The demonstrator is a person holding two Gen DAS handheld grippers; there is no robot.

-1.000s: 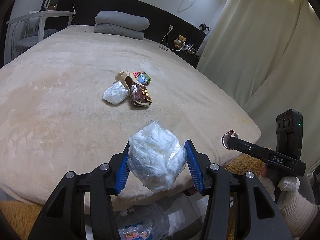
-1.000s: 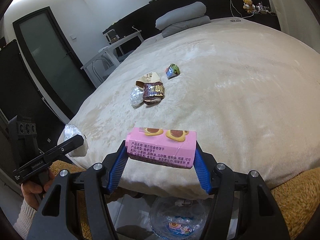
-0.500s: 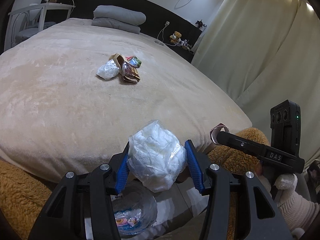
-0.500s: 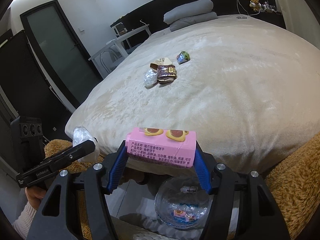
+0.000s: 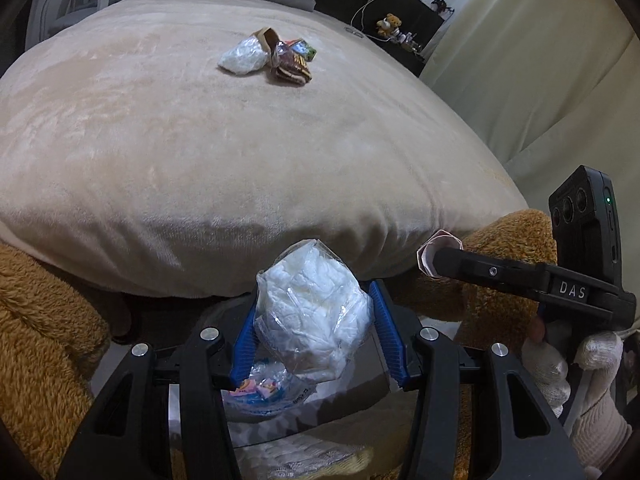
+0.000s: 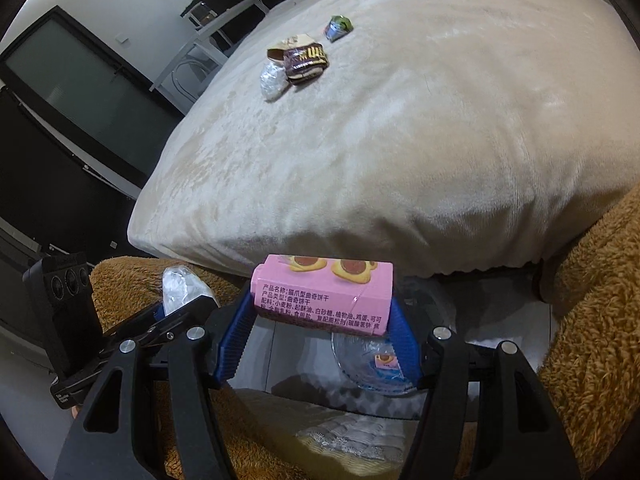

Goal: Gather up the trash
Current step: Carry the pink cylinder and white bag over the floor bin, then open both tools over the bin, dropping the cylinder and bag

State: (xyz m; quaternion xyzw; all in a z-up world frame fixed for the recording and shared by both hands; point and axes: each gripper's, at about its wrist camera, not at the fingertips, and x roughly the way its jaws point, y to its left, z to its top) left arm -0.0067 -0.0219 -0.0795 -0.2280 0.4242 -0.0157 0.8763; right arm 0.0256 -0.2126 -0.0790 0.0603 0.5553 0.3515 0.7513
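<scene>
Both grippers hang just above the clear-lined bin at the foot of the bed. The left gripper is clamped on a white plastic-wrapped wad; the right gripper pinches a pink biscuit box. A wrapper or two already lie in the bin. Far up the bed from it, a small trash pile waits — a clear bag, a brown packet, a green wrapper — so roughly half remains.
</scene>
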